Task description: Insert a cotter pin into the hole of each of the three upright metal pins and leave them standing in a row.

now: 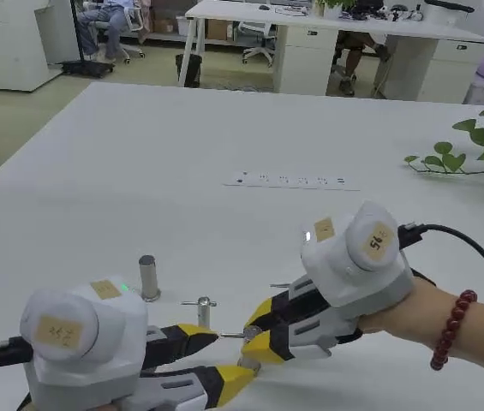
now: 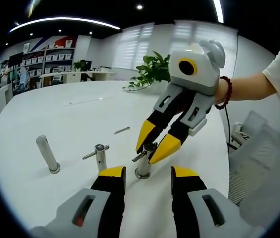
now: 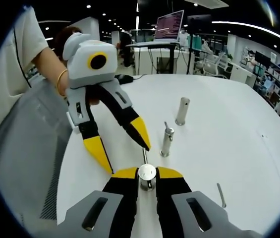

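Observation:
Three upright metal pins stand in a row on the white table. The far pin is bare. The middle pin has a cotter pin through its head. My right gripper is shut on the top of the near pin, and a cotter pin sticks out of its side. My left gripper is open, its jaws on either side of that pin without touching it.
A loose cotter pin lies on the table beyond the row. A flat power strip sits mid-table and a leafy plant at the right edge. The right gripper's black cable trails right. Desks and chairs stand behind.

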